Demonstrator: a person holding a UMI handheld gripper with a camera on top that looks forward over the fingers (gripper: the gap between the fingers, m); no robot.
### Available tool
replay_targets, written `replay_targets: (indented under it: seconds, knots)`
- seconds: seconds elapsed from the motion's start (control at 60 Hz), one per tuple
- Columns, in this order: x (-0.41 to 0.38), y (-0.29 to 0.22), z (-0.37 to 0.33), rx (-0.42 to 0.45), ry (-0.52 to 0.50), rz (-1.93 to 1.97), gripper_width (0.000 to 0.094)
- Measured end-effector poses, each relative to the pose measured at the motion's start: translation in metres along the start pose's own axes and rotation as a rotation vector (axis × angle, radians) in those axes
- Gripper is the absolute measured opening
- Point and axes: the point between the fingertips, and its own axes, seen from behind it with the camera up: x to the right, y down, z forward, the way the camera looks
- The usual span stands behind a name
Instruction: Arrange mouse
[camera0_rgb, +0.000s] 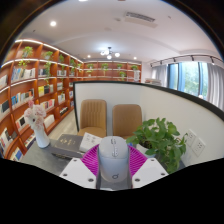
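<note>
White-grey mouse (113, 160) is held between the magenta pads (91, 160), the jaws closed onto its sides. Its lower end is cut off from sight. A potted plant (158, 140) and laptop (68, 146) are seen beyond.

There is only one view, from a wide-angle camera riding on the tool (113, 163) and looking forward along its two fingers (88, 160), which rise from the bottom of the view. It sits very near the mouse (113, 158), which fills the space between the fingers close under the lens. It looks roughly level across the bench (50, 158) into the room: two chairs (93, 115) and a plant (160, 138) stand just beyond, bookshelves (35, 90) curve along the left and far wall, windows (190, 78) lie to the right, and the ceiling (105, 25) spans the top.
</note>
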Motion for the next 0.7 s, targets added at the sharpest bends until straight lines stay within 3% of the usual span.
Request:
replay_targets:
  seconds: [0.133,0.45,0.7]
  knots:
    - [-0.06,0.033,0.004,-0.061,-0.064,-0.036,0.0354]
    - [-0.111,0.24,0.022,-0.377,-0.094,0.006,0.0354]
    - [-0.127,0.317,0.024,-0.477,-0.101,0.012,0.0372]
